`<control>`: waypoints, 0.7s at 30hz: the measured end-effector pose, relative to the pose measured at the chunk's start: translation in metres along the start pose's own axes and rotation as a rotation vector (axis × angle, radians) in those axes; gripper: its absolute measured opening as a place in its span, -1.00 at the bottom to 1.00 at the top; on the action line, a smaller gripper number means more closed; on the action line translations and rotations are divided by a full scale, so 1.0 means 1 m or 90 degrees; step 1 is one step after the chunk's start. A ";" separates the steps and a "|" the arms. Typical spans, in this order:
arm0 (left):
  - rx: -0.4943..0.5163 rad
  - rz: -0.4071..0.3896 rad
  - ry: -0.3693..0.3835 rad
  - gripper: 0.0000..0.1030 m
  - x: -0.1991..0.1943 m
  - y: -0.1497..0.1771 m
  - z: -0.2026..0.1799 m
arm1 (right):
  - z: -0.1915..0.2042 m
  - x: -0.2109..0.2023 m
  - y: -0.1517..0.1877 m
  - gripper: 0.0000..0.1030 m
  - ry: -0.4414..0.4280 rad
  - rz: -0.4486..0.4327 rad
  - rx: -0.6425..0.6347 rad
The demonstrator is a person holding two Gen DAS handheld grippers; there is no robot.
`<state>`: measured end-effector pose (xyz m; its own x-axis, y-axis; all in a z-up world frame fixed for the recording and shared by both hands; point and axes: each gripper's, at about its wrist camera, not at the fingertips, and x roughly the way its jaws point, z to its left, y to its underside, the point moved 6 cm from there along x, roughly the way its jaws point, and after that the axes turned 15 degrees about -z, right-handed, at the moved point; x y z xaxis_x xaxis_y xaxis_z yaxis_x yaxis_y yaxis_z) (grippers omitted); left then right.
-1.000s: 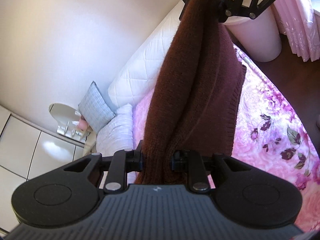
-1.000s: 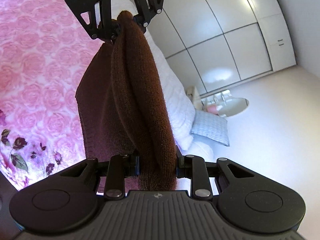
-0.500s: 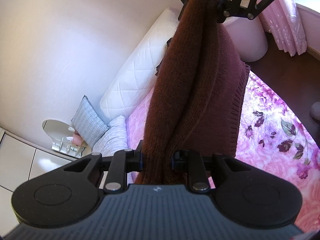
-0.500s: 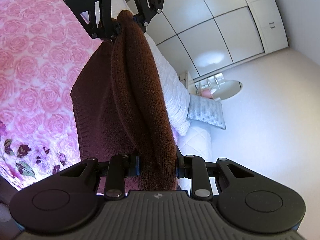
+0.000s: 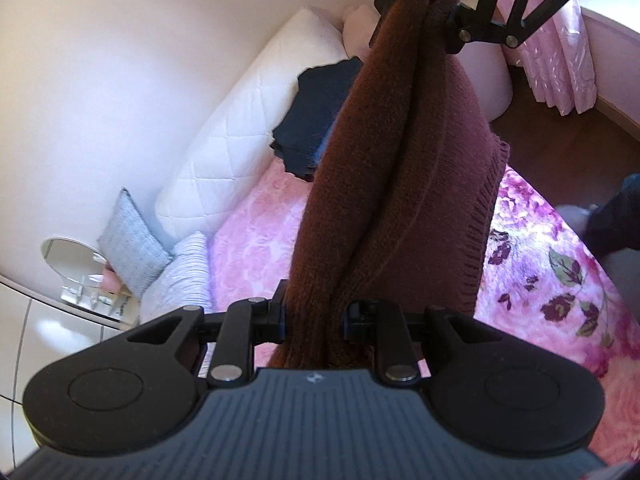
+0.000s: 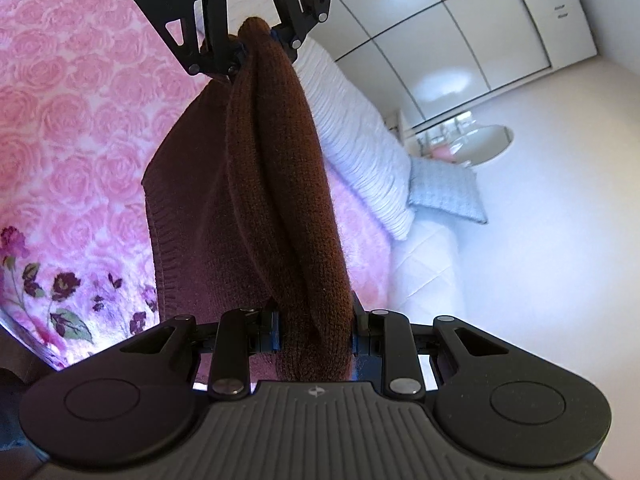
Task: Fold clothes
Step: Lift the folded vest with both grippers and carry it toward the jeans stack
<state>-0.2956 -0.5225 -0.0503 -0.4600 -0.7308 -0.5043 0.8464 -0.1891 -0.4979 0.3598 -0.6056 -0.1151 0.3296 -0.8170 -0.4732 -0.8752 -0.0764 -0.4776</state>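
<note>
A brown knit sweater [image 5: 400, 168] hangs stretched between my two grippers above a pink floral bedspread [image 5: 560, 288]. My left gripper [image 5: 314, 316] is shut on one end of the sweater. My right gripper [image 5: 416, 12] shows at the top of the left wrist view, shut on the other end. In the right wrist view my right gripper [image 6: 318, 322] clamps the sweater [image 6: 272, 184], and my left gripper [image 6: 256, 42] holds its far end. The sweater's ribbed hem hangs down toward the bedspread [image 6: 72, 112].
A dark blue folded garment [image 5: 316, 120] lies by the white quilted headboard [image 5: 240, 108]. Grey and white pillows [image 5: 140, 248] and a round mirror [image 5: 72, 260] are at the left. White wardrobe doors [image 6: 460, 28] stand beyond the bed. Pink curtains [image 5: 556, 60] hang by the dark floor.
Both grippers have lifted and swung with the sweater; the left view now shows the dark blue garment near the headboard. The grips have not changed.
</note>
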 end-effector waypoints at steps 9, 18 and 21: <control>-0.011 0.015 0.031 -0.61 0.166 -0.037 0.041 | -0.087 0.079 0.156 -0.48 -0.039 -0.006 0.048; 0.008 -0.045 -0.034 -0.61 0.375 -0.155 0.185 | -0.310 0.155 0.349 -0.48 0.038 0.012 0.029; 0.024 -0.083 -0.100 -0.61 0.416 -0.192 0.235 | -0.393 0.167 0.390 -0.47 0.123 0.005 -0.004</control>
<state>-0.5861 -0.9442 0.0008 -0.5213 -0.7914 -0.3192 0.7929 -0.3110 -0.5240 -0.0656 -0.9964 -0.0900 0.2498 -0.9118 -0.3258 -0.8801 -0.0735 -0.4691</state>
